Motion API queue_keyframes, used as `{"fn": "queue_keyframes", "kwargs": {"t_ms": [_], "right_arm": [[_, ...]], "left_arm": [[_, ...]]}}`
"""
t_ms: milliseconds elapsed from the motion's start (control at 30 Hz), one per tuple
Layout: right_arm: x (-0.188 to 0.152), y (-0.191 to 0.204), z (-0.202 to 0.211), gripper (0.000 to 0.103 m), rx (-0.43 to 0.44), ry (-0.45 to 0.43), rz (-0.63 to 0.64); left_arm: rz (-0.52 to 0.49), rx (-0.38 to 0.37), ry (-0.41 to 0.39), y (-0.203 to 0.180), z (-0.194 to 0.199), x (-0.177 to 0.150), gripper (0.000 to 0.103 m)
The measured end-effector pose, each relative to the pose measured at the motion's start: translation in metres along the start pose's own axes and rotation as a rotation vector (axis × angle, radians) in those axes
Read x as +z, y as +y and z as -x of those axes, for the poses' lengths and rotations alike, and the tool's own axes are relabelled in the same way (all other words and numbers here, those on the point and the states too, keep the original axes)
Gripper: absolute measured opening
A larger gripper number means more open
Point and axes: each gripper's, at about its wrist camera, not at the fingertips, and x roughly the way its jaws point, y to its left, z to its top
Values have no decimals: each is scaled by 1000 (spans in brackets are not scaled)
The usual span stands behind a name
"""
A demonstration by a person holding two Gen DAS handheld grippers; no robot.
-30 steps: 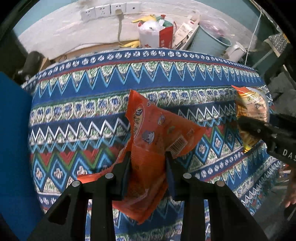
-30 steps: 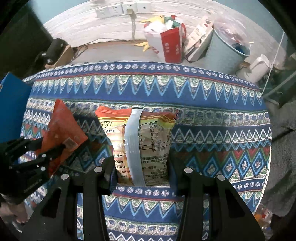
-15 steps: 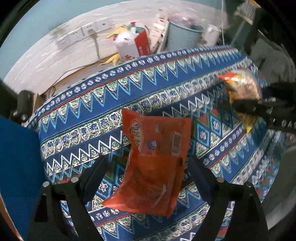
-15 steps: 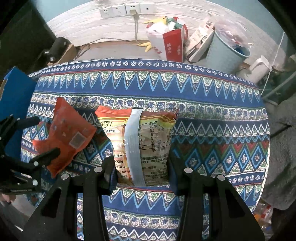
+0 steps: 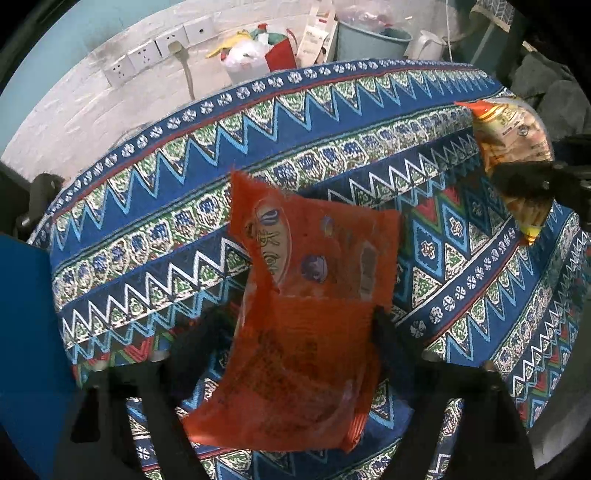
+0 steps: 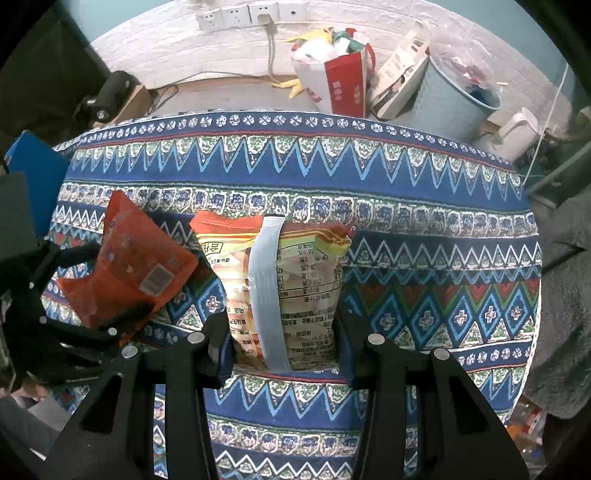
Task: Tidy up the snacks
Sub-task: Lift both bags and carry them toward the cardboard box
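Found a table (image 6: 406, 177) under a blue zigzag cloth filling most of both views, its far edge curving in front of a white brick wall. Noted a flat blue board (image 5: 26, 332) standing just past the table's left edge. Saw on the floor beyond the far edge a pale blue bin (image 6: 454, 103) at the right, with a red-and-white paper bag (image 6: 343, 88) stuffed full just left of it and a white jug (image 6: 513, 133) to the bin's right. Found the right gripper (image 6: 281, 330) at the near middle of the table, fingers drawn in against both sides of a yellow bag (image 6: 295, 266) and gripping it near its lower end. Saw that bag upright with its back seam and printed panel facing the camera, orange top edge pointing to the far side, and could not tell whether its bottom touched the cloth. Found the left gripper (image 5: 297, 332) at the near left of the table, fingers spread wide. Saw an orange packet (image 5: 314, 277) between those fingers, bent across its middle, upper half tilted up and away, lower half hanging toward the near edge. Could not tell through the blur whether either finger touched it. Placed the packet just left of the yellow bag, the two apart. Noted a row of white sockets (image 6: 247, 16) on the wall, one with a plug and cord running down.
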Motion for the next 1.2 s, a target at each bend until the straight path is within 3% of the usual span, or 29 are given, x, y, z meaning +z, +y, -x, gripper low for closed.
{"fn": "queue_keyframes", "kwargs": {"t_ms": [200, 400, 1200], "right_arm": [[0, 6, 0, 43, -5, -11, 7], [6, 18, 6, 43, -10, -40, 23], [11, 73, 82, 43, 30, -185, 128]], "left_arm": [[24, -39, -9, 6, 12, -5, 49], [65, 2, -42, 19, 37, -13, 34], [152, 71, -224, 46, 141, -24, 34]]}}
